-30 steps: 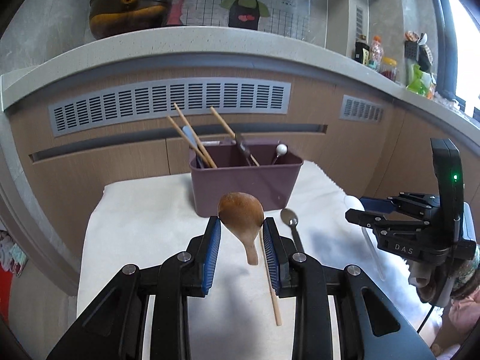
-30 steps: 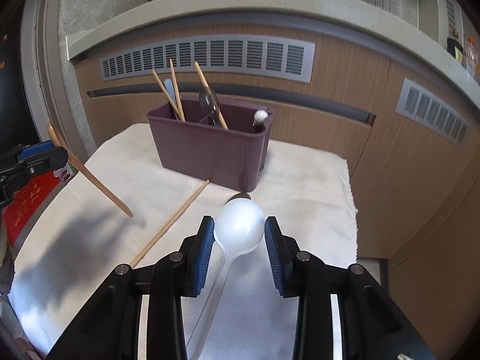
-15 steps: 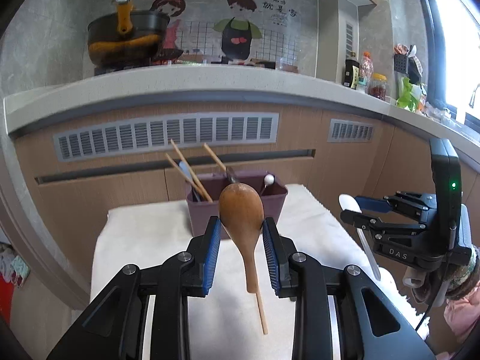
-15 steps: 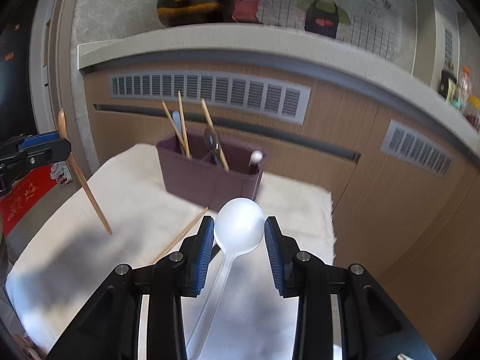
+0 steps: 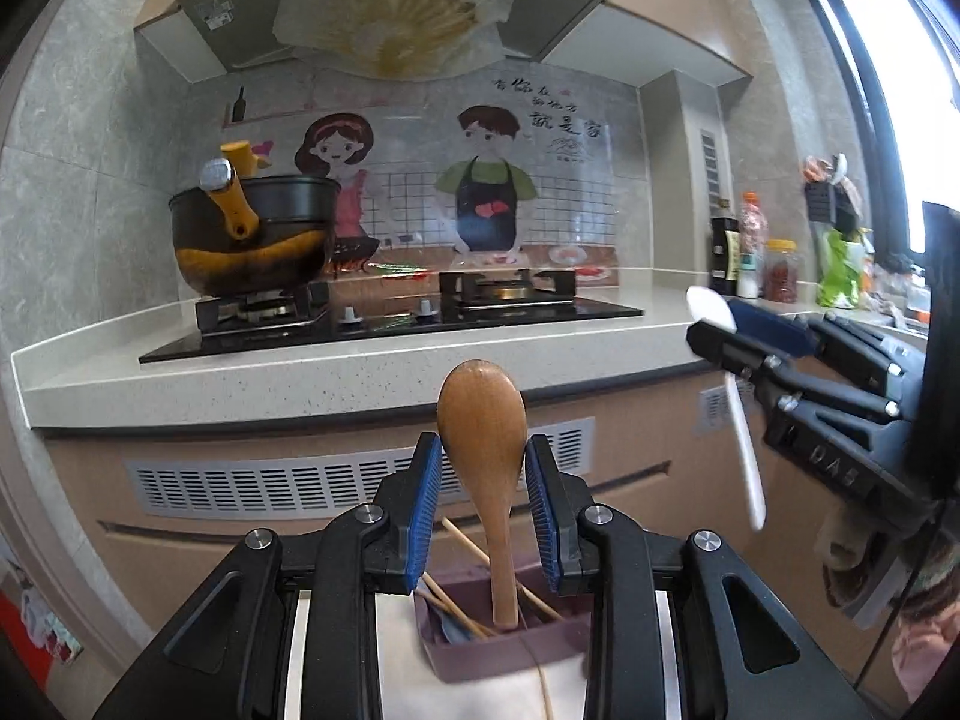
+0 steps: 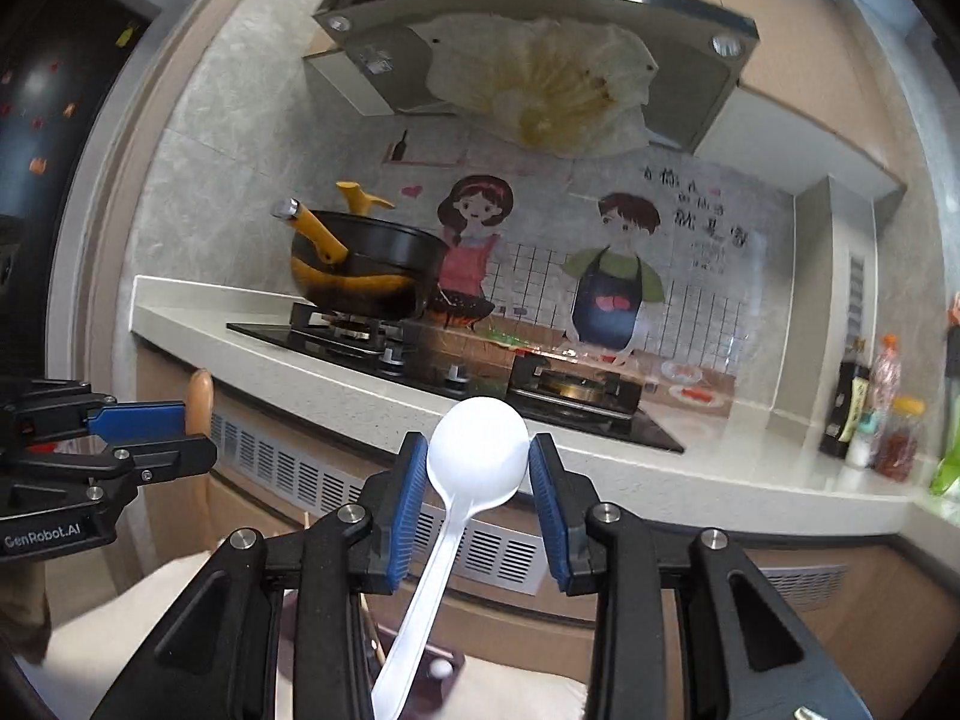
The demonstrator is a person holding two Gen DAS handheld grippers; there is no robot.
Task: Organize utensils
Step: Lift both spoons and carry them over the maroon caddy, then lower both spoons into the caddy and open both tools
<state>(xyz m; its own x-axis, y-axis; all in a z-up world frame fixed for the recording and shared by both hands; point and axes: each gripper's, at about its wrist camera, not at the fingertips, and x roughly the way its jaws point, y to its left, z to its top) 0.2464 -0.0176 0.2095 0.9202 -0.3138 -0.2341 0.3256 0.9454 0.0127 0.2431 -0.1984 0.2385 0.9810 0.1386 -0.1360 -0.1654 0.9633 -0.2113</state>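
Observation:
My left gripper (image 5: 483,492) is shut on a wooden spoon (image 5: 485,438), bowl up, handle hanging down over the purple utensil holder (image 5: 510,651). The holder stands on a white cloth (image 5: 396,660) and holds chopsticks (image 5: 462,600). My right gripper (image 6: 478,492) is shut on a white plastic spoon (image 6: 477,456), bowl up, its handle slanting down toward the holder (image 6: 441,669). In the left wrist view the right gripper (image 5: 774,348) and the white spoon (image 5: 741,444) are at the right, high above the table. In the right wrist view the left gripper (image 6: 144,426) is at the left.
A kitchen counter (image 5: 300,378) with a gas hob (image 5: 384,318) and a black-and-yellow pot (image 5: 252,240) runs behind the table. Bottles and jars (image 5: 756,258) stand at the counter's right. Vented cabinet fronts (image 5: 270,483) lie below the counter.
Both grippers have risen well above the table with their spoons. The views now look over the counter, and the holder sits low beneath the left gripper's fingers.

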